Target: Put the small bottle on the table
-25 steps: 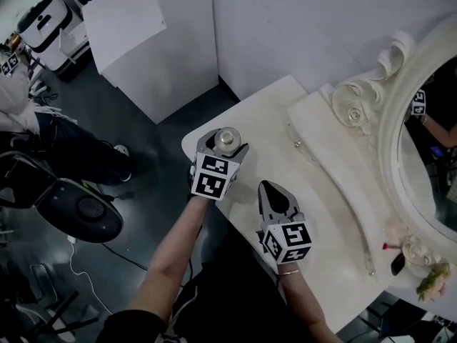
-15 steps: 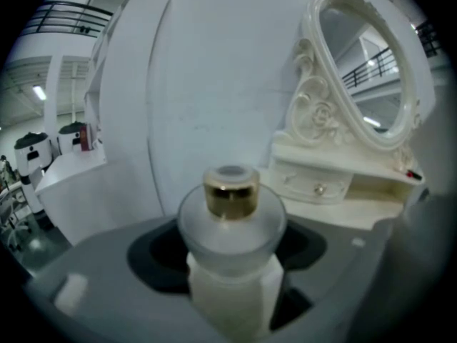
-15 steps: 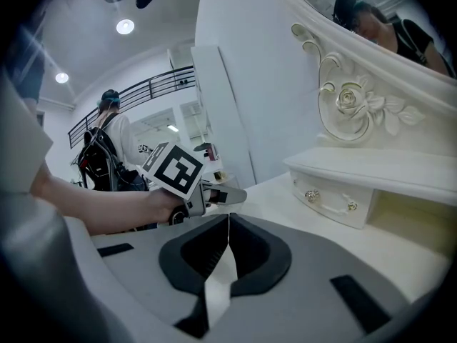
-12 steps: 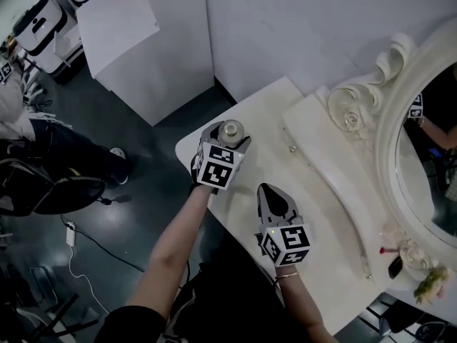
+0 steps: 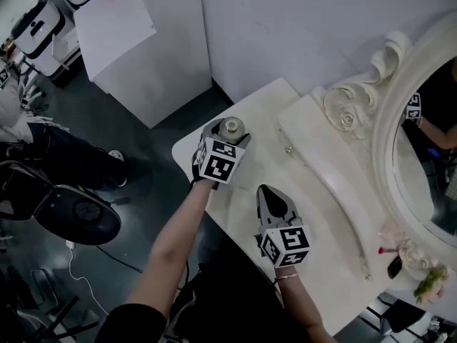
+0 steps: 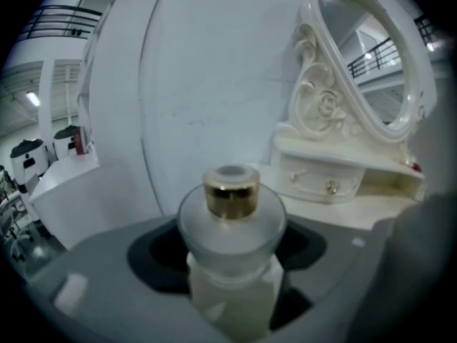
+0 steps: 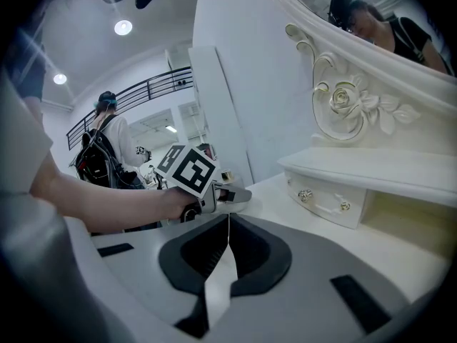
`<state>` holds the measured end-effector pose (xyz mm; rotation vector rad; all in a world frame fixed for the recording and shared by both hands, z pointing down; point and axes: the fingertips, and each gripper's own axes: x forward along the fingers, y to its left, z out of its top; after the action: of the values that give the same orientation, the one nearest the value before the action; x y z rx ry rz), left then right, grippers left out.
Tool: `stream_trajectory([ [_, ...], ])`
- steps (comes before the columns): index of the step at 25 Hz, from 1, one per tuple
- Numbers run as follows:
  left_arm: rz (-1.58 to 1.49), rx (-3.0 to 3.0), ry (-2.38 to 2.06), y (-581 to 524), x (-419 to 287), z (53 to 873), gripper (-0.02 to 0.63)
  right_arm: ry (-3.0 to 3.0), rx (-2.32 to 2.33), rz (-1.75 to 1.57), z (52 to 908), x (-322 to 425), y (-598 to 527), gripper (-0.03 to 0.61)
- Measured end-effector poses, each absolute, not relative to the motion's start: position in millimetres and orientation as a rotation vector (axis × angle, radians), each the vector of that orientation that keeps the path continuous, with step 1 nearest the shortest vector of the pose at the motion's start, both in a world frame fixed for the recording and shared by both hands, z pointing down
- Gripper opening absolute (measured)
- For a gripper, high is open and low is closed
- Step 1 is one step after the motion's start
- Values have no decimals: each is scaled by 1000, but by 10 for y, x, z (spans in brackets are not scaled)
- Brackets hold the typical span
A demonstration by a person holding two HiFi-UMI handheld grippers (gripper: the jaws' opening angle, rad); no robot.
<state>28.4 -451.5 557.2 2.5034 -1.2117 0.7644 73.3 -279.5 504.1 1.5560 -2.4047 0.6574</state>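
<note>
The left gripper (image 5: 230, 133) has its two jaws clamped on the small bottle (image 6: 230, 224). They press the frosted body from either side, below the shoulder, and the bottle stands upright with its gold cap (image 6: 231, 189) pointing at 12 o'clock in the left gripper view. The right gripper (image 7: 227, 224) has its jaws pressed together with nothing between them. It hangs idle over the table (image 5: 314, 216), at about 5 o'clock from the bottle in the head view.

In the head view the bottle sits over the table's near corner, at roughly 10 o'clock of the tabletop. A bare white surface stretches away toward 4 o'clock. The raised drawer ledge (image 5: 335, 184) runs along the 2 o'clock side, and the ornate mirror (image 5: 421, 148) stands beyond it at 3 o'clock. No view shows whether the bottle's base already meets the tabletop. The right gripper view shows the left gripper low and close to the surface.

The step in hand looks like the set-down itself, close to its end. The next move probably calls for lowering the bottle straight down until its base rests flat. It should land somewhat inward from the corner edge, because a tall bottle placed near the rim could tip off. The jaws should then part evenly so that neither drags it sideways.
</note>
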Motion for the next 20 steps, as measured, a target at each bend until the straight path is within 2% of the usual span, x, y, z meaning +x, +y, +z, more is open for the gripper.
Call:
stream_trajectory([
  [15, 768, 2539, -1238, -4583, 316, 5576, 341, -2402, 1564, 643, 5011, 751, -2687, 5],
  [20, 717, 2527, -1261, -4520, 286, 5483, 373, -2409, 1562, 633, 4981, 735, -2620, 5],
])
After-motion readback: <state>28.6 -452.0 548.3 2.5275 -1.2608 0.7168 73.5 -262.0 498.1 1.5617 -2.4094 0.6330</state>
